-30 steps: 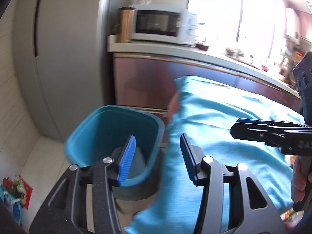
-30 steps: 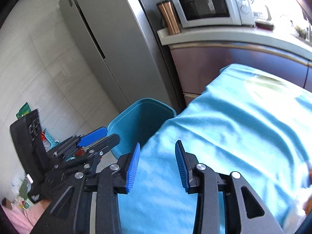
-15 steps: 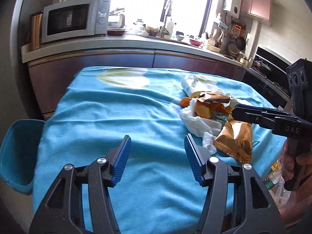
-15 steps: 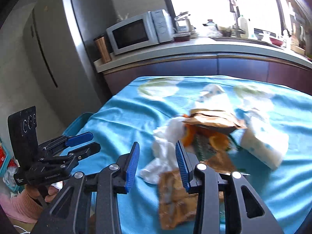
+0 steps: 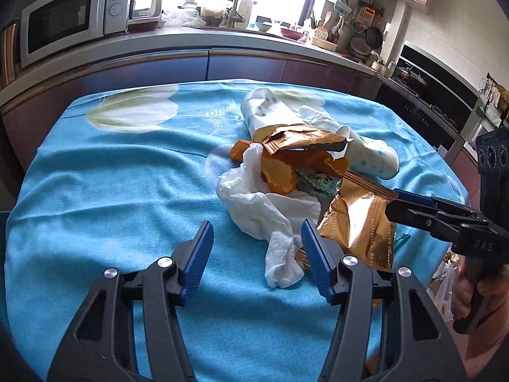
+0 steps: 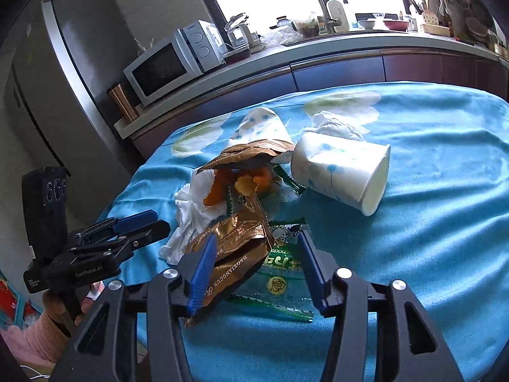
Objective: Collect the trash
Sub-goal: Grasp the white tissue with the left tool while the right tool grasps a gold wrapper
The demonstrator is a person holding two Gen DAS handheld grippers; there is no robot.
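A pile of trash lies on the blue-clothed table (image 5: 95, 191): crumpled white tissue (image 5: 267, 210), gold snack wrappers (image 5: 359, 222), orange peel (image 5: 280, 175), a tipped white paper cup (image 6: 343, 172) and a green-printed clear wrapper (image 6: 280, 273). My left gripper (image 5: 256, 254) is open just in front of the tissue. My right gripper (image 6: 254, 264) is open, its fingers on either side of the gold wrapper (image 6: 232, 254) and the green wrapper. The right gripper also shows in the left wrist view (image 5: 413, 207), at the gold wrapper's edge.
A kitchen counter (image 5: 191, 41) with a microwave (image 5: 66, 16) and sink clutter runs behind the table. A grey fridge (image 6: 73, 73) stands at the left. A stove (image 5: 429, 95) is at the right. A second white tissue (image 6: 337, 124) lies behind the cup.
Both grippers have swung from the teal bin beside the table over to the trash pile and moved in close. Both stay open.
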